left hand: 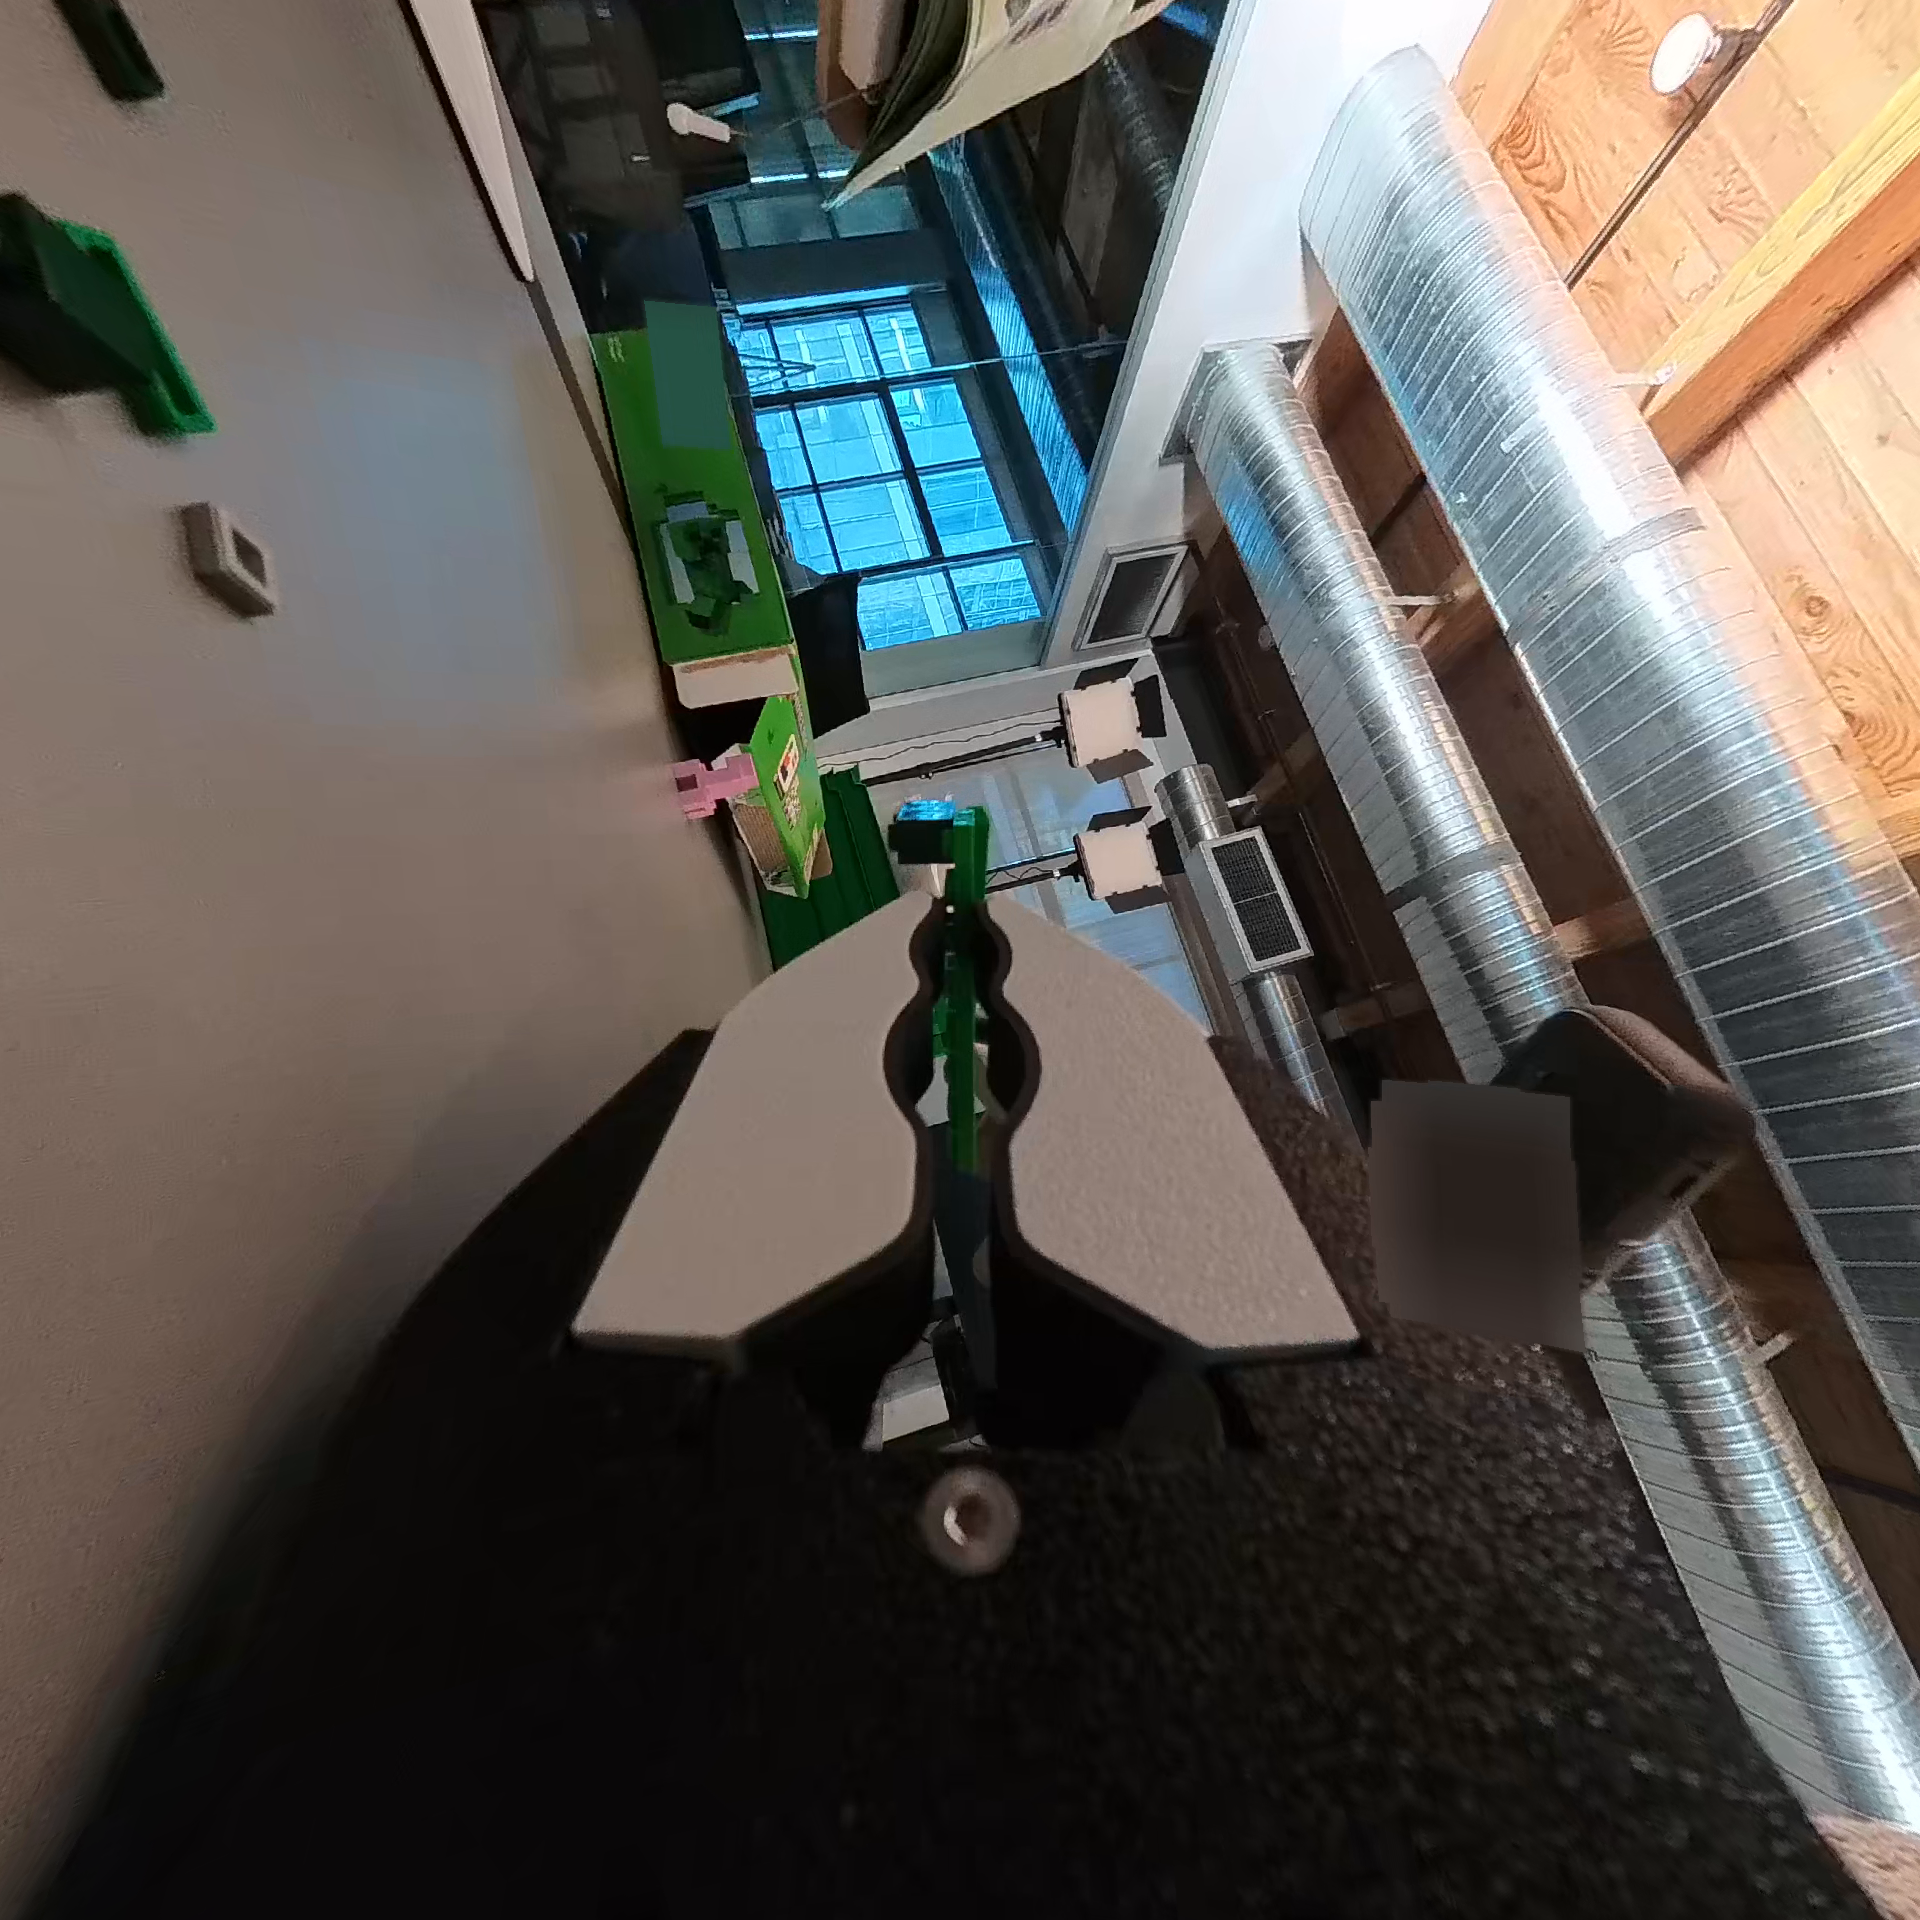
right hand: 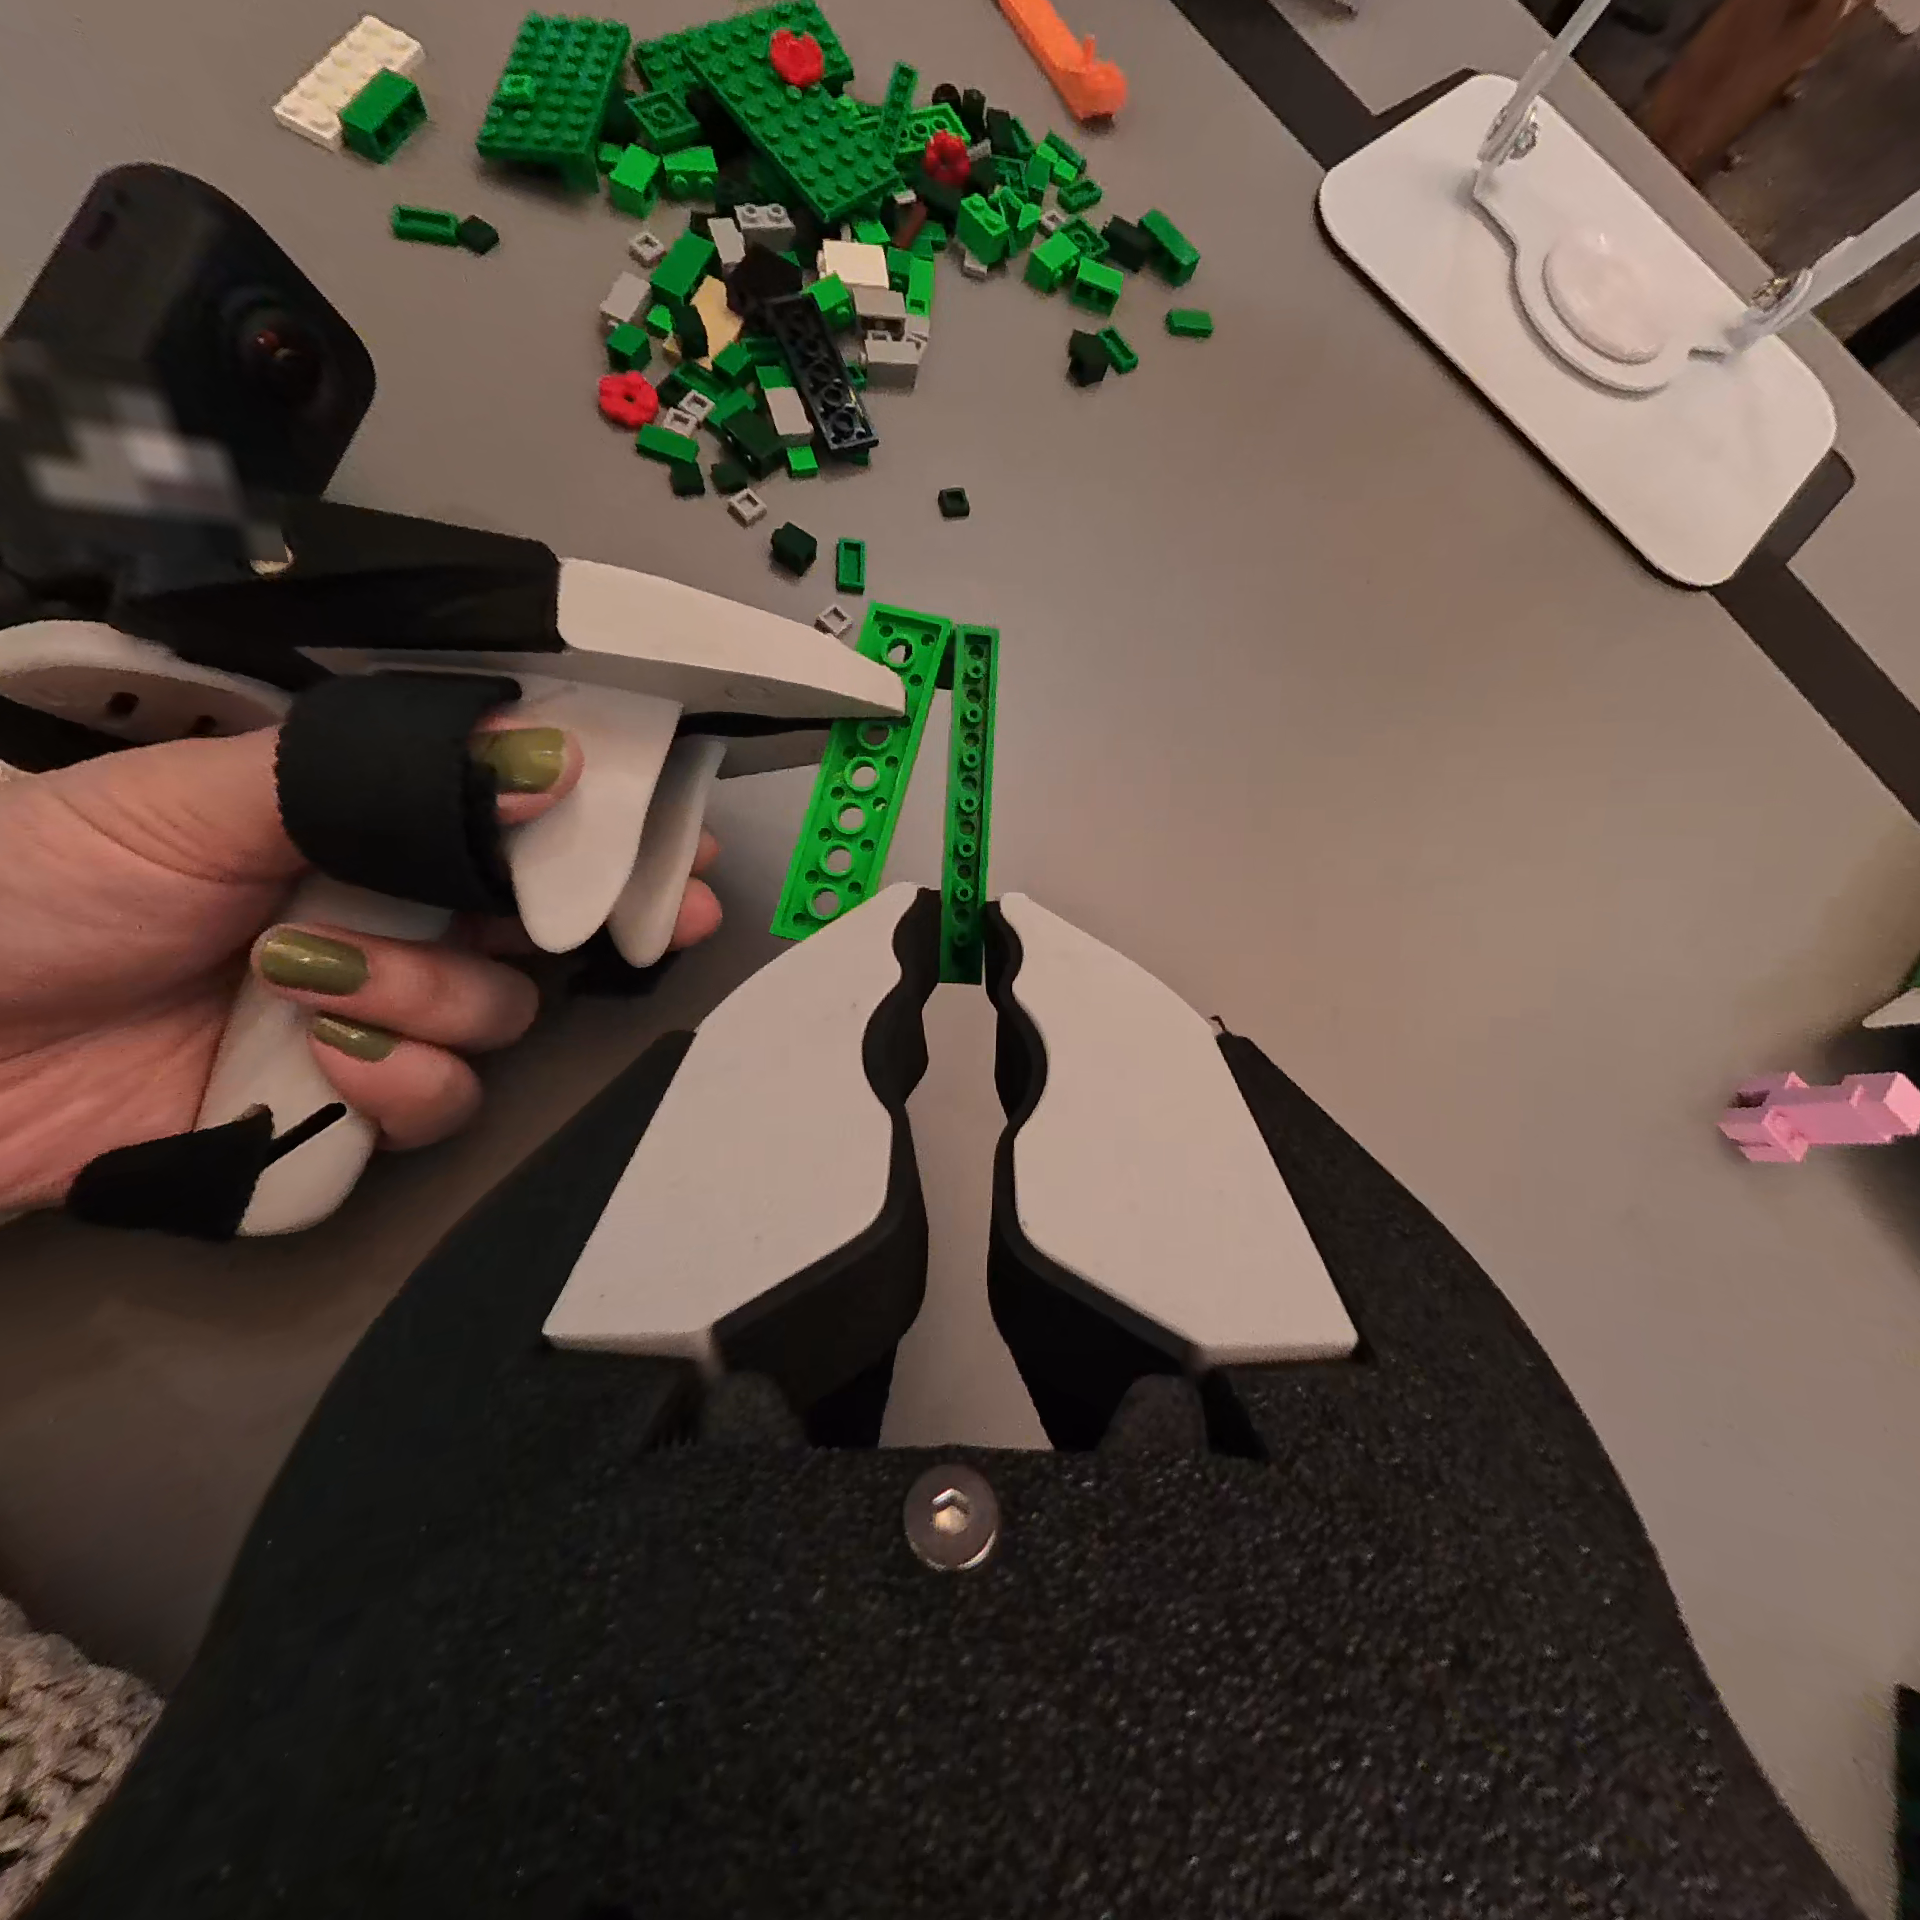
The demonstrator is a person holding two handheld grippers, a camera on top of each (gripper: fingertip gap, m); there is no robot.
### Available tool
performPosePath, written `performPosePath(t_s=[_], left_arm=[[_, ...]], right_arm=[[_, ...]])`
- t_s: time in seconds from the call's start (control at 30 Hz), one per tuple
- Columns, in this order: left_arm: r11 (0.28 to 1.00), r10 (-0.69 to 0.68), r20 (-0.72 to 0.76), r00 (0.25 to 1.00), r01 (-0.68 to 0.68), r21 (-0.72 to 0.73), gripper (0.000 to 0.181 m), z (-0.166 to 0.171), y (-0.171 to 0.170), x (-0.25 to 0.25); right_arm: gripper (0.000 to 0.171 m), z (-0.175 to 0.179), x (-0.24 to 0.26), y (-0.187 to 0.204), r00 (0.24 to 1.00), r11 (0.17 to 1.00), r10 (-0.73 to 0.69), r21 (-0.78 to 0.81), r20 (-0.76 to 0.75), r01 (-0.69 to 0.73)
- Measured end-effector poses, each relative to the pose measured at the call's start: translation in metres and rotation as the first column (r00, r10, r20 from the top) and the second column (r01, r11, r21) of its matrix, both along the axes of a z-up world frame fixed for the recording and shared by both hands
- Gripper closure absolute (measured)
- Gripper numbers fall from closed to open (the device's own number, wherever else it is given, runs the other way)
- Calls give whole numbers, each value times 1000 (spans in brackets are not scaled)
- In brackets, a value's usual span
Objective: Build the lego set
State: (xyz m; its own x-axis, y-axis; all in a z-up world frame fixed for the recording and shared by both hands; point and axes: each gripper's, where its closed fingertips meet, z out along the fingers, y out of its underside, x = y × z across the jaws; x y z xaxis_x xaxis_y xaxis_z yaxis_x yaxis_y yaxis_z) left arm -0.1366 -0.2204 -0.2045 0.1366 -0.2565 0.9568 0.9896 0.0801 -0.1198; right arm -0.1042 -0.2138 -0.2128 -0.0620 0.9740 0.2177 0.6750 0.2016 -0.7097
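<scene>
In the right wrist view my right gripper [right hand: 961, 904] is shut on the near end of a narrow green plate [right hand: 971, 769], underside up, held above the grey table [right hand: 1351, 831]. My left gripper [right hand: 883, 722], held by a hand [right hand: 156, 894], comes in from the left and is shut on a wider green plate [right hand: 857, 790]. The two plates lie side by side, touching or nearly so at their far ends. In the left wrist view my left gripper [left hand: 961, 914] clamps that wider plate [left hand: 961, 997], seen edge-on.
A pile of loose bricks [right hand: 810, 239] lies beyond the plates, with a white plate and green brick [right hand: 348, 88] and an orange tool [right hand: 1070, 62]. A white stand base [right hand: 1579, 312] is at the right. A pink figure [right hand: 1818, 1117] and a green box [left hand: 696, 499] stand nearby. The tips of both grippers are at nearly the same place. The pink figure [right hand: 1818, 1117] is about 30 centimeters from both grippers' fingertips.
</scene>
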Motion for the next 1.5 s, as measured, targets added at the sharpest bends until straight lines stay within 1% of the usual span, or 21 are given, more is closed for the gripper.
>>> performPosePath(t_s=[0.03, 0.33, 0.47, 0.57, 0.67, 0.73, 0.83, 0.97, 1.07, 1.2, 1.3, 1.33, 1.4, 1.5], left_arm=[[1000, 0, -1, 1000, 0, 0, 178, 0, 0, 0], [1000, 0, -14, 1000, 0, 8, 178, 1, -1, 1], [1000, -2, -26, 1000, 3, 13, 178, 3, -1, 2], [1000, -9, -82, 997, 10, 19, 179, 6, -1, 4], [1000, 12, -217, 976, -8, 20, 178, 13, -4, 0], [999, 34, -281, 959, -31, 14, 178, 16, -8, -6], [999, 47, -336, 941, -42, 25, 178, 20, -14, -13], [995, 44, -331, 942, -11, 102, 178, 30, -19, -12], [995, 40, -403, 914, 3, 104, 178, 33, -16, -4], [977, 117, -467, 877, -19, 210, 178, 53, -22, 0], [961, 160, -449, 879, -34, 275, 178, 64, -28, -3], [958, 168, -447, 879, -37, 286, 179, 65, -29, -4], [957, 182, -452, 874, -52, 285, 178, 66, -30, -7], [963, 200, -477, 856, -80, 259, 178, 63, -30, -13]], right_arm=[[163, 0, 0, -1, 1000, 1000, 3, 8, 3, -3], [163, 0, -1, -5, 1000, 1000, 3, 14, 28, -4], [163, 0, -1, -4, 1000, 1000, 2, 11, 18, -2], [163, 1, -3, -2, 999, 1000, 4, 15, -34, -4], [163, 5, -5, 0, 986, 999, 33, 44, -166, -26], [163, 5, -1, 6, 968, 999, 6, 50, -250, 7], [163, -5, 8, 12, 962, 999, -35, 22, -271, 43], [163, -13, 16, 11, 955, 999, -51, -12, -293, 50], [163, -25, 18, 6, 968, 999, -31, -17, -248, 27], [163, -26, 20, -7, 972, 999, 32, -24, -233, -39], [163, -33, 22, -17, 983, 995, 62, -67, -170, -75], [164, -37, 24, -19, 988, 993, 65, -89, -137, -78], [164, -44, 28, -15, 997, 995, 27, -96, -72, -34], [164, -62, 40, -15, 995, 992, 34, -120, 97, -23]])
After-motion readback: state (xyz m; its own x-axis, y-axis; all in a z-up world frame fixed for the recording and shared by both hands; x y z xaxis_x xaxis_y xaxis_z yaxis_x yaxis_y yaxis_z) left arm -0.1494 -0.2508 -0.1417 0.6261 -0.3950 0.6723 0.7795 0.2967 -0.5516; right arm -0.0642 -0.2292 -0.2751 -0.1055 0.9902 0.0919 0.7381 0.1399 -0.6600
